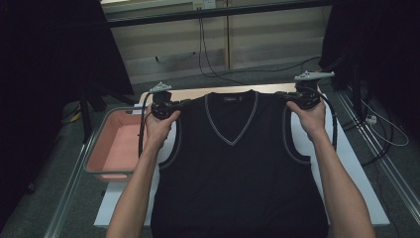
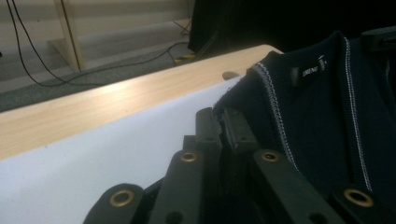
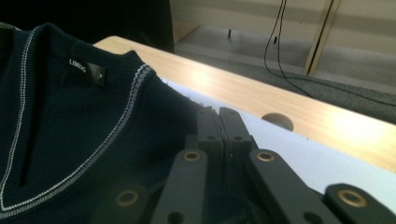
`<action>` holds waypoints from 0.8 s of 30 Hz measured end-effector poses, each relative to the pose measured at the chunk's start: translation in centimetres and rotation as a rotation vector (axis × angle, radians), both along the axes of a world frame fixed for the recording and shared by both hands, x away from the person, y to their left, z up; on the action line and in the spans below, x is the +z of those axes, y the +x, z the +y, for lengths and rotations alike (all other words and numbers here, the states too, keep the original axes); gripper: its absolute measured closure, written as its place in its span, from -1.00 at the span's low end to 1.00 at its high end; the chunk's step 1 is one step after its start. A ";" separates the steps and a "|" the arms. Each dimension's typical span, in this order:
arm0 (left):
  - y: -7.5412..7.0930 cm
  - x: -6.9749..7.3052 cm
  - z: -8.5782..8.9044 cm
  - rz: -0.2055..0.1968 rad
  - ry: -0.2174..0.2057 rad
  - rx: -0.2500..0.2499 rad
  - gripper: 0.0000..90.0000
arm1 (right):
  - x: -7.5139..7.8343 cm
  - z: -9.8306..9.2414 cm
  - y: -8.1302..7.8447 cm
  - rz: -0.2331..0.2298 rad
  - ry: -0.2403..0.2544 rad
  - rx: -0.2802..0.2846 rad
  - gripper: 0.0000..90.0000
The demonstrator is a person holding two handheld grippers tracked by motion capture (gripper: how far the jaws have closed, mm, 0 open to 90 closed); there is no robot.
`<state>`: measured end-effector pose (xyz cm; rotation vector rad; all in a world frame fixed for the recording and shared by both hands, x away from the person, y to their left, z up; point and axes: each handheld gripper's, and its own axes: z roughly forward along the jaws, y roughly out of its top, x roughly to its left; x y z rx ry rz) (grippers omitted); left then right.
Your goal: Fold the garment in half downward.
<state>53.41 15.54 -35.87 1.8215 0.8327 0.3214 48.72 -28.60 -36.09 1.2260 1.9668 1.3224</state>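
Pink bin (image 1: 115, 144) beside vest (image 1: 237, 163); inside bare

Your left tool (image 2: 223, 122) pinches the vest (image 1: 237, 163) at its shoulder, and the cloth between the jaws is hidden by the black pads. The same holds at your right tool (image 3: 219, 122). In the high view, the vest's hem runs off the bottom edge, below both tools. Beside your left tool, the neck label (image 2: 311, 70) is too blurred to read.
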 end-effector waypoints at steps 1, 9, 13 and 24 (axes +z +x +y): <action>0.0 0.2 0.1 -0.003 -0.004 0.001 0.91 | 0.2 0.0 0.0 -0.006 0.001 0.001 0.96; 0.2 1.9 0.1 -0.038 -0.014 0.002 0.92 | 2.2 -0.1 0.1 -0.040 0.002 -0.004 0.96; 0.3 2.6 0.2 -0.056 -0.018 0.003 0.92 | 3.2 -0.1 0.1 -0.059 -0.003 -0.004 0.96; 0.9 4.8 0.5 -0.077 -0.039 0.008 0.92 | 5.4 -0.1 0.2 -0.099 -0.008 -0.003 0.96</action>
